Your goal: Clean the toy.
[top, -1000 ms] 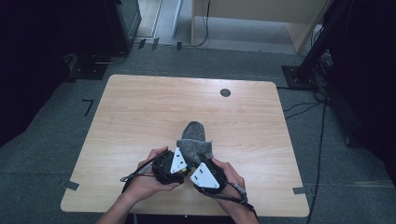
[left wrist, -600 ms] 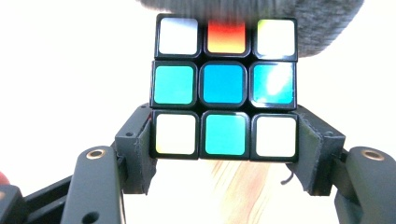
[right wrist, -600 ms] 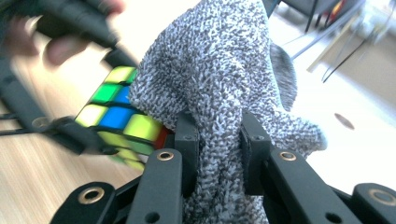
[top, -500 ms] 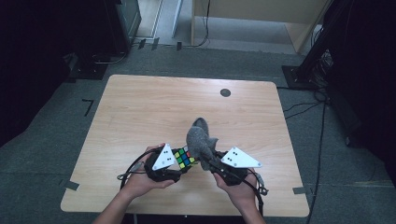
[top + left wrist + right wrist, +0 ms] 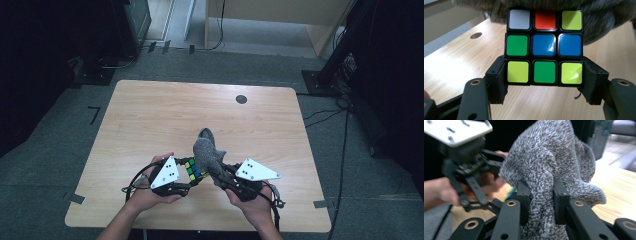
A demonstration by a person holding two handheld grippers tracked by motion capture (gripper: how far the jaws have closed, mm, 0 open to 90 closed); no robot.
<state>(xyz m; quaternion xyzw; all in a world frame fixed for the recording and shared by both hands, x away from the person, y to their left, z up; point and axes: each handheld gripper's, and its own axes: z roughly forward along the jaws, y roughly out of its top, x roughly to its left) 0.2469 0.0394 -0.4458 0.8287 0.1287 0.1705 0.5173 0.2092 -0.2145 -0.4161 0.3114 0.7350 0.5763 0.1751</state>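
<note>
Wooden table (image 5: 150, 115): left gripper (image 5: 186, 176) clamps a Rubik's cube (image 5: 544, 47); right gripper (image 5: 220, 172) pinches a grey knitted sock (image 5: 549, 167).

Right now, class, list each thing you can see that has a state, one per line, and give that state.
Puzzle cube: scrambled, colours mixed, held off the table by its bottom row.
Grey sock: bunched, lifted, draped against the cube.
Left claw: shut on the cube.
Right claw: shut on the sock.
Table: bare wood top, with a dark round hole near the far edge.
</note>
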